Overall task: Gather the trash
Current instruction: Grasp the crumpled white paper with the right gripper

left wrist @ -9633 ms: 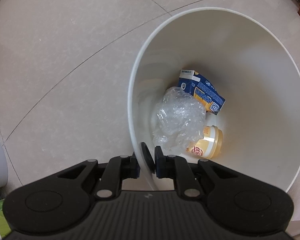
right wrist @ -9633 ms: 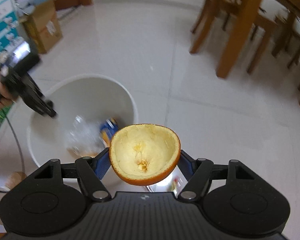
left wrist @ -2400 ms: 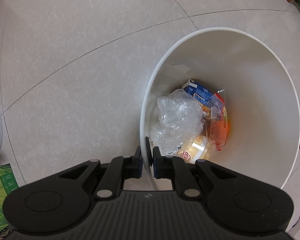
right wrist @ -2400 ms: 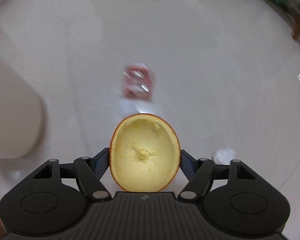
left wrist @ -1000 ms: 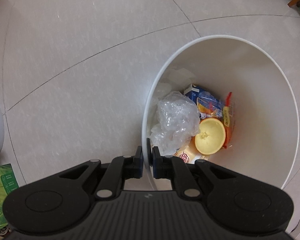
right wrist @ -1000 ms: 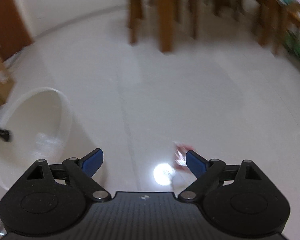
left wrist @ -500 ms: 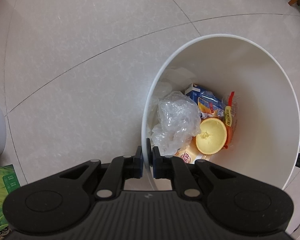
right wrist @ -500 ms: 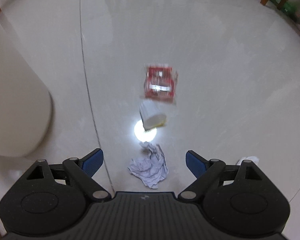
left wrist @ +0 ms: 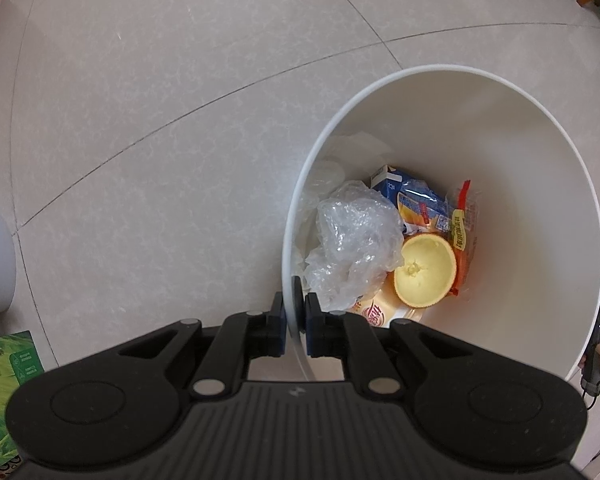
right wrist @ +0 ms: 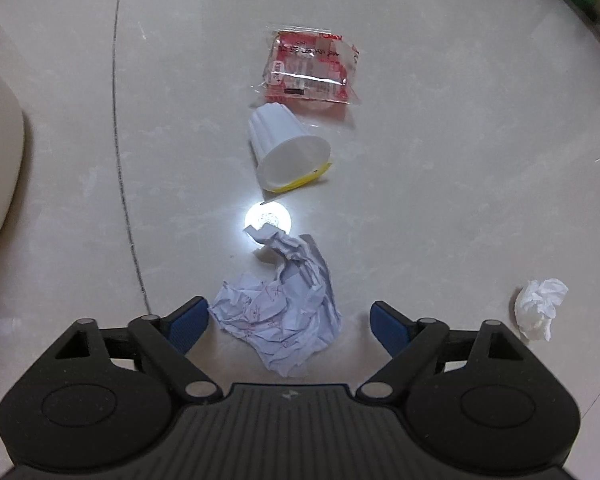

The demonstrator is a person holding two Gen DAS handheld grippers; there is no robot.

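On the floor between our right hand-held gripper's (right wrist: 290, 320) spread, just-narrowing jaws lies the crumpled paper (right wrist: 280, 314), not yet pinched, so we risk skidding it away, while our left hand-held gripper (left wrist: 294, 318) clamps the bin (left wrist: 560, 152) rim.

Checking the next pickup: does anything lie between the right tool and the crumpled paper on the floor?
Nothing visible does. The right tool is open, its jaws just closing, with the crumpled paper already between its fingers. The cup and red wrapper lie farther off, beyond the paper.
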